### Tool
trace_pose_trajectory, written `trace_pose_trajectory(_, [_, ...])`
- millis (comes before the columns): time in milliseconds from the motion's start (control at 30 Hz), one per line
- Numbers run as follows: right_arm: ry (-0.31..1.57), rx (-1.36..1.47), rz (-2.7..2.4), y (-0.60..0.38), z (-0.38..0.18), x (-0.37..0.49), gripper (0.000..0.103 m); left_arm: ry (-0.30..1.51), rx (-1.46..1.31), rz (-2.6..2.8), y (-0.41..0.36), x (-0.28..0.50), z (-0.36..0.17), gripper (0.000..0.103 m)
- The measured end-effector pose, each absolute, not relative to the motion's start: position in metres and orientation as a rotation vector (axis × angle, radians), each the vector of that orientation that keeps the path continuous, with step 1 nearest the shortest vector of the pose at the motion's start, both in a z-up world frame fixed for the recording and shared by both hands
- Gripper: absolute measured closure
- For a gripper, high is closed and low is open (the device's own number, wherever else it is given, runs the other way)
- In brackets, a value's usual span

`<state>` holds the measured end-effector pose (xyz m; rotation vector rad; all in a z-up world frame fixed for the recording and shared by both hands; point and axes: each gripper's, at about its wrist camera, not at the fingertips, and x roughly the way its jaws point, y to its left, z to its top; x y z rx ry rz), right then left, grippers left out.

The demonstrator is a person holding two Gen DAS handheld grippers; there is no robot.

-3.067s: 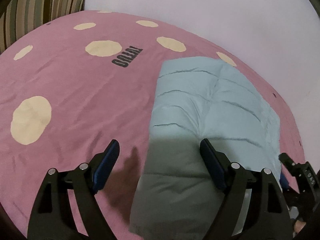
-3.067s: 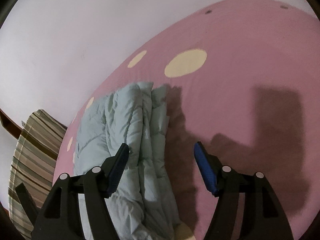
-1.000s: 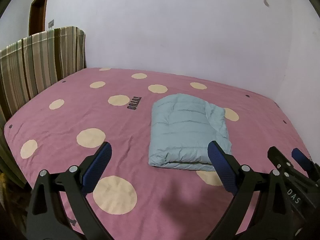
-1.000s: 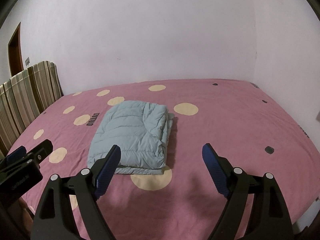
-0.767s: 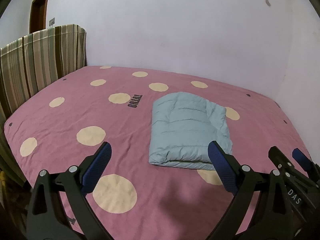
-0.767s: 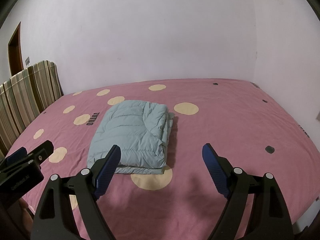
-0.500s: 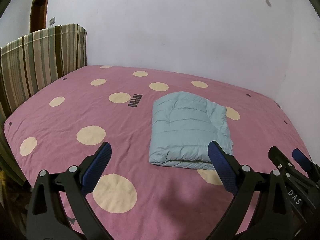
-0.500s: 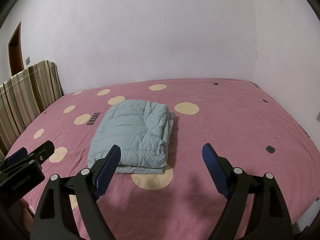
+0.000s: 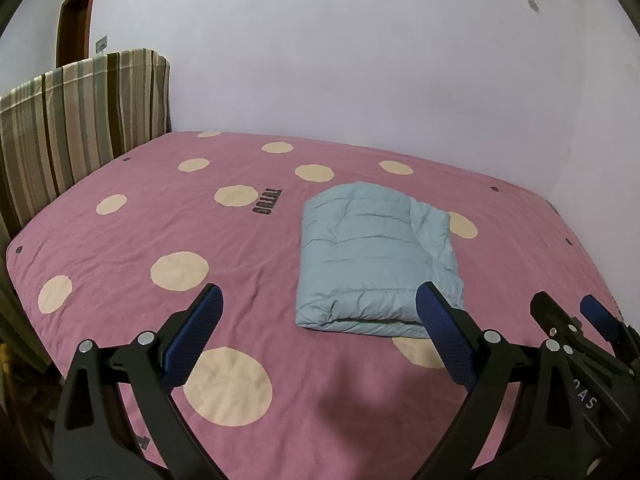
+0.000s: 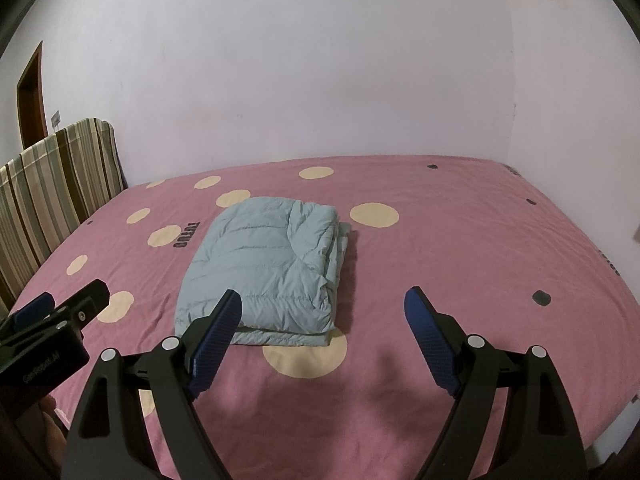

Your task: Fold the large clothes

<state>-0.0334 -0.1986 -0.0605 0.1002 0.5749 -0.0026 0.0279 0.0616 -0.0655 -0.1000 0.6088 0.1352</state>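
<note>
Left gripper (image 9: 318,320) and right gripper (image 10: 324,314) hang above the bed's near edge, jaws spread wide, gripping nothing. The pale blue puffer jacket (image 10: 266,268) lies folded mid-bed on the pink dotted sheet (image 9: 132,236).

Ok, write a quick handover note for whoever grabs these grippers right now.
Left gripper: open, empty, held above the near part of the bed.
Right gripper: open, empty, alongside it.
Jacket: light blue puffer, folded into a compact rectangle, lying mid-bed, touched by neither gripper.
Done: the fold looks complete.
Left: probably nothing; perhaps tidy the layered edge on its right side.
</note>
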Motion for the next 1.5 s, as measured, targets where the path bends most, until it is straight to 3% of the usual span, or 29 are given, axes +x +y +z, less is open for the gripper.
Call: trace_pose_trajectory(1500, [0.622,0.081,0.0,-0.194,-0.083,-0.019,0.021,0.644,-0.142,0.142,0.08,0.045,-0.079,0.002])
